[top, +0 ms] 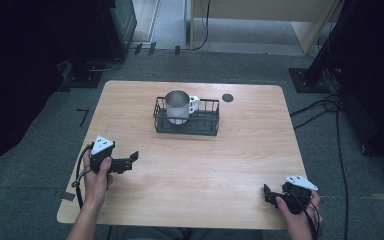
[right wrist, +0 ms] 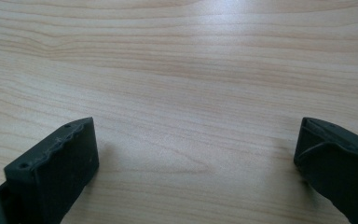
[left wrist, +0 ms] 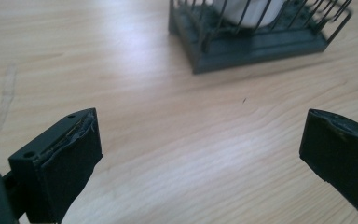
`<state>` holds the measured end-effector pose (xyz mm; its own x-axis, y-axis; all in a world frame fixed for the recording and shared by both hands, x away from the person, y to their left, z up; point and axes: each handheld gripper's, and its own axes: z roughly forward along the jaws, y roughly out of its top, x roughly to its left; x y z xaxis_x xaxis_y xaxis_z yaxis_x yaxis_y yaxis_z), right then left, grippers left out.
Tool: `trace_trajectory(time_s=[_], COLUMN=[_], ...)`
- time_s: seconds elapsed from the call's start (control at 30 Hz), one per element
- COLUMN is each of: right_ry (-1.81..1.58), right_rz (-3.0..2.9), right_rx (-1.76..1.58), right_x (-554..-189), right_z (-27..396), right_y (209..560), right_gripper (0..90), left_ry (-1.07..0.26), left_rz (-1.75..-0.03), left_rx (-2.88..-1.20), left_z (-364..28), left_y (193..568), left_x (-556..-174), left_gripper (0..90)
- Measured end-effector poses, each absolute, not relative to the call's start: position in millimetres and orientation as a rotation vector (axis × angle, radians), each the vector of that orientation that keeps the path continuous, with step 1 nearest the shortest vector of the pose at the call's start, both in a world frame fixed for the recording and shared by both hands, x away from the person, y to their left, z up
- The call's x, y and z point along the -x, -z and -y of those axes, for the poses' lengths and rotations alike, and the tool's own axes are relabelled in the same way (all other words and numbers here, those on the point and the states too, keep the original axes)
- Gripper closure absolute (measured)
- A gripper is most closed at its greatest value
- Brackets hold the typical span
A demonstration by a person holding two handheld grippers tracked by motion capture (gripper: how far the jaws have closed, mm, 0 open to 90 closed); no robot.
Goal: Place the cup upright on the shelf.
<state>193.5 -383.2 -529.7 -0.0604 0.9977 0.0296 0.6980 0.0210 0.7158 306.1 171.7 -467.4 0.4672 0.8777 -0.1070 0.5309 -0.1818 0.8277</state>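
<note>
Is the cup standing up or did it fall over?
Standing up. The cup sits in the wire basket with its round opening facing upward.

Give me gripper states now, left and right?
Left gripper: open, holding nothing, fingers spread over bare table.
Right gripper: open, holding nothing.

- The left gripper point(top: 133, 159) is black, with a grey three-cornered plate on top and a black cable looping from its rear.
- The right gripper point(top: 266, 194) is black too, with a like plate and cable.
- Each jaw is a blocky black piece with small screw holes along its top edge.
- The forearms are bare; no sleeves show.
</note>
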Motion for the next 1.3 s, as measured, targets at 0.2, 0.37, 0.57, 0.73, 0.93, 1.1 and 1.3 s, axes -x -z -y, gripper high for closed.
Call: trace_trajectory(time_s=[0.2,0.37,0.57,0.73,0.93,1.1,1.3], right_ry=[-0.789,-0.788,-0.789,-0.789,-0.788,-0.787,-0.789], right_rz=[-1.804,-1.807,-1.806,-1.806,-1.801,-1.801,-1.801], right_rx=[-1.732,-1.728,-1.727,-1.728,-1.733,-1.732,-1.732], right_x=[-194.3,-194.3,-194.3,-194.3,-194.7,-194.7,-194.7], right_z=[382.7,383.0,383.0,382.9,382.6,382.6,382.6], right_y=[529.5,529.6,529.7,529.7,529.6,529.7,529.7], right_gripper=[0.0,0.0,0.0,0.0,0.0,0.0,0.0], left_ry=[-0.503,-0.52,-0.523,-0.568,-0.608,-0.608,-0.616], left_rz=[-1.22,-1.27,-1.331,-1.367,-1.441,-1.464,-1.49], left_rx=[-1.85,-1.851,-1.867,-1.871,-1.935,-1.991,-1.98], left_z=[-182.0,-194.6,-211.9,-225.2,-235.3,-231.2,-225.2], left_y=[481.2,496.5,512.4,515.1,517.3,519.4,519.3], left_x=[-293.6,-280.9,-266.4,-256.3,-253.1,-256.9,-257.2], left_gripper=[0.0,0.0,0.0,0.0,0.0,0.0,0.0])
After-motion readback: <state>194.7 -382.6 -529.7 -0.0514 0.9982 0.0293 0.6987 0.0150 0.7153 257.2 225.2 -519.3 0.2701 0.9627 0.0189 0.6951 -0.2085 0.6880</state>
